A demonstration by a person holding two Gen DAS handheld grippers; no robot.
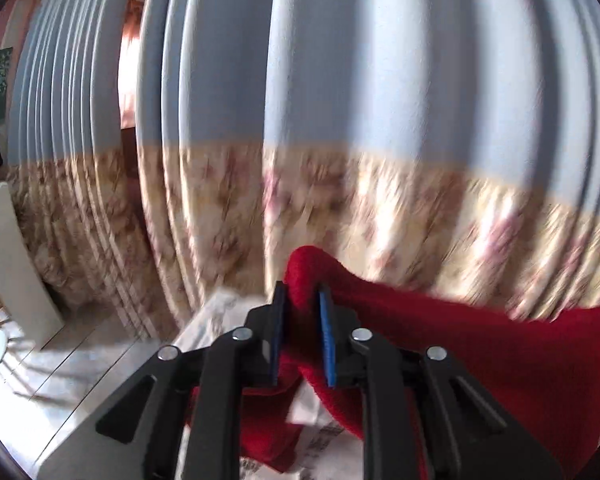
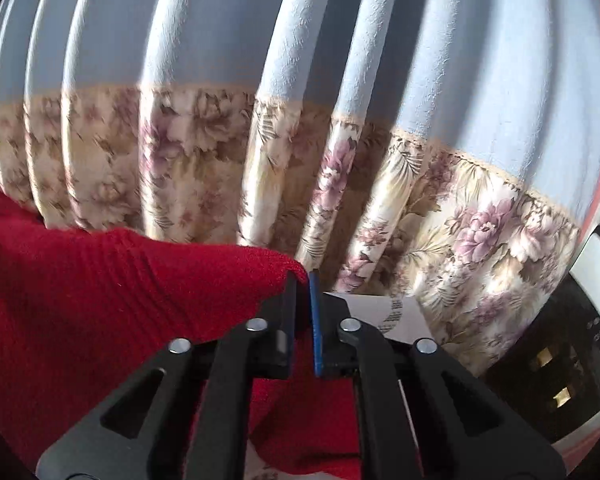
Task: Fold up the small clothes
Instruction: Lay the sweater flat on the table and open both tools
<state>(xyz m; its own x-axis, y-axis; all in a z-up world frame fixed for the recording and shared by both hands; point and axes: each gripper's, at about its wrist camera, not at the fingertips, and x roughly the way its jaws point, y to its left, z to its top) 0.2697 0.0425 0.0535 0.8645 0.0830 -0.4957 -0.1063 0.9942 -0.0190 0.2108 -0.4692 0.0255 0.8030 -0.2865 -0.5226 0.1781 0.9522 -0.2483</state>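
With each tool pinching a corner, left tool (image 1: pixel 303 292) and right tool (image 2: pixel 302 280) should hold the red knit garment (image 2: pixel 100 280) taut and level before lowering it.

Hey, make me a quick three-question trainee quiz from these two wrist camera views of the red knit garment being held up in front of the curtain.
1. True or false: the left gripper has the red knit garment between its pads.
2. What does the right gripper pinch? A) the curtain B) an edge of the red knit garment C) nothing
3. Fill in: the curtain's lower band is ____ patterned.

Key: 1 true. 2 B. 3 floral.
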